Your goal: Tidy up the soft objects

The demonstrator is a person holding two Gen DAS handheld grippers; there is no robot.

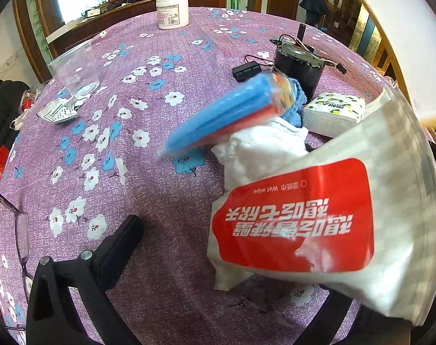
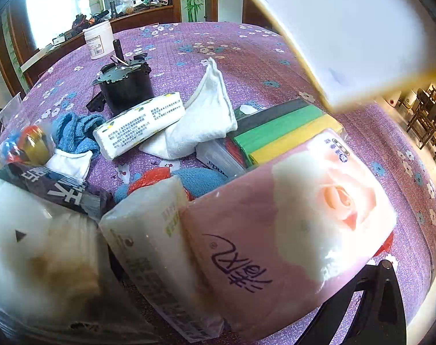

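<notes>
A wet wipe pack (image 1: 327, 224) was seen close before the left gripper (image 1: 226, 264), whose fingers stood apart. The right gripper (image 2: 246, 302) was largely hidden by a pink tissue pack (image 2: 290, 230); its state could not be told. A blue sponge pack (image 1: 226, 112) lay blurred on the tablecloth (image 1: 131, 57).

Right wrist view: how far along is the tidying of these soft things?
Midway, I'd guess. Done: soft goods heaped together around the lemon tissue pack. In hand: pink tissue pack beside the right fingers, wet wipe pack by the left fingers; grip hidden. To do: white towel and blue cloth lie loose.
</notes>
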